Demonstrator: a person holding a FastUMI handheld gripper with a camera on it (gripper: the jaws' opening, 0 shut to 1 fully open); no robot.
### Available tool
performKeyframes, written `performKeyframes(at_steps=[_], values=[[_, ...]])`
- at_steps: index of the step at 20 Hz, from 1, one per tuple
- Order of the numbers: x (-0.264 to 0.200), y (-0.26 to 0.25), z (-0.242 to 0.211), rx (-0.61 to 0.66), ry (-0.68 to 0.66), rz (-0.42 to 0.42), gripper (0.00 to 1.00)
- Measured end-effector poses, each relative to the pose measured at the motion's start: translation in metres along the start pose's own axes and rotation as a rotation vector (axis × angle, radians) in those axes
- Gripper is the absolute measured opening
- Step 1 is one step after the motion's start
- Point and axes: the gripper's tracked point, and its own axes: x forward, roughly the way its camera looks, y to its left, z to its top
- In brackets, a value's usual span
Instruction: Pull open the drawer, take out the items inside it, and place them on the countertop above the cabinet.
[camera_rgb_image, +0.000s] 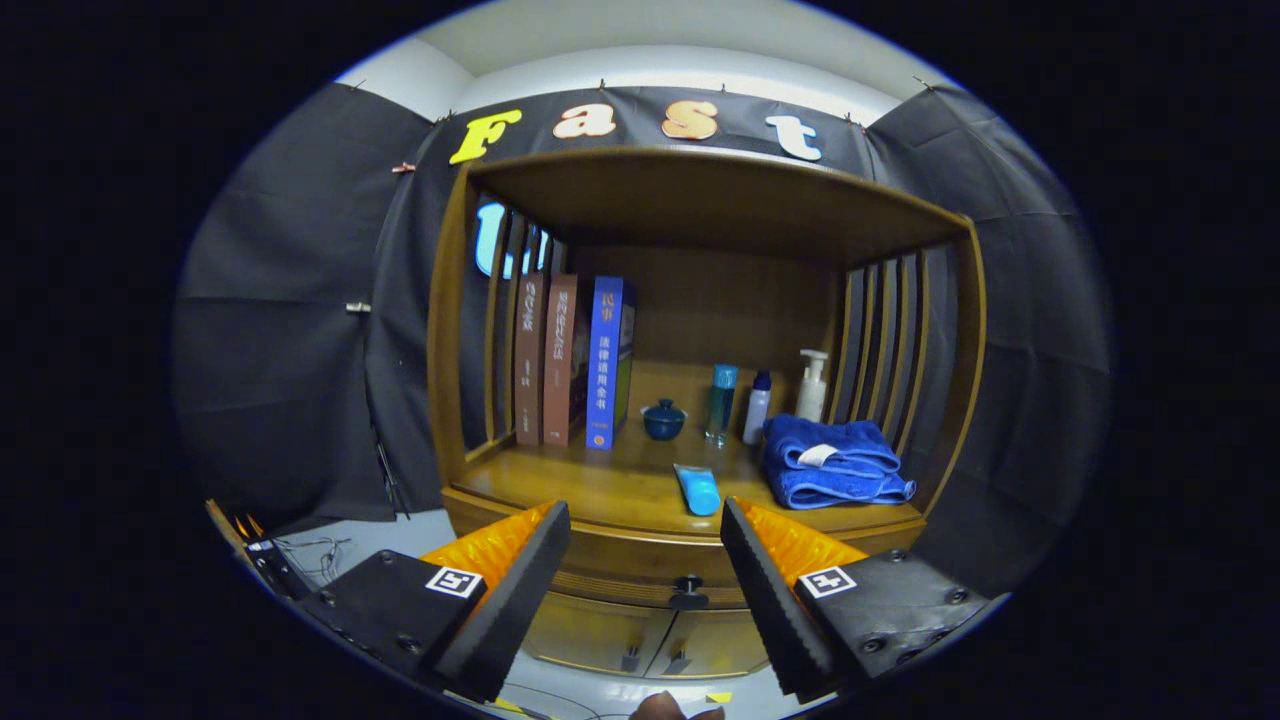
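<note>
Gripper view: gripper (645, 560) has its fingers spread wide, nothing between them, facing the front of the wooden cabinet (455, 330). Drawer (640, 575) under the countertop (600, 490) looks closed, its dark knob (688, 592) sits between the fingers, just ahead of them. What is inside the drawer is hidden.

On the countertop lie a blue tube (697, 489) near the front edge, a folded blue towel (835, 462) beside it, and behind them a small dark lidded pot (663, 419), two bottles (738, 405) and a pump bottle (812, 385). Three books (575, 360) stand upright at the other end.

Progress, my judgement: a shut drawer w/ things on top fits 2 stages, either items are inside and drawer is to be pulled, or some of these things came out of it and it was pushed back. Cannot tell which.

Two small doors (640, 640) below the drawer are closed too.
</note>
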Motion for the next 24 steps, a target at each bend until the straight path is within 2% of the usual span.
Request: performKeyframes(at_steps=[8,12,16,21,24], values=[[-0.082,0.009,0.084,0.004,-0.062,-0.051,0.99],[-0.129,0.013,0.114,0.013,-0.059,-0.051,0.99],[-0.176,-0.004,0.146,-0.007,-0.126,-0.11,0.99],[-0.208,-0.012,0.182,0.048,-0.179,-0.124,0.99],[-0.213,-0.013,0.194,0.039,-0.2,-0.121,0.99]])
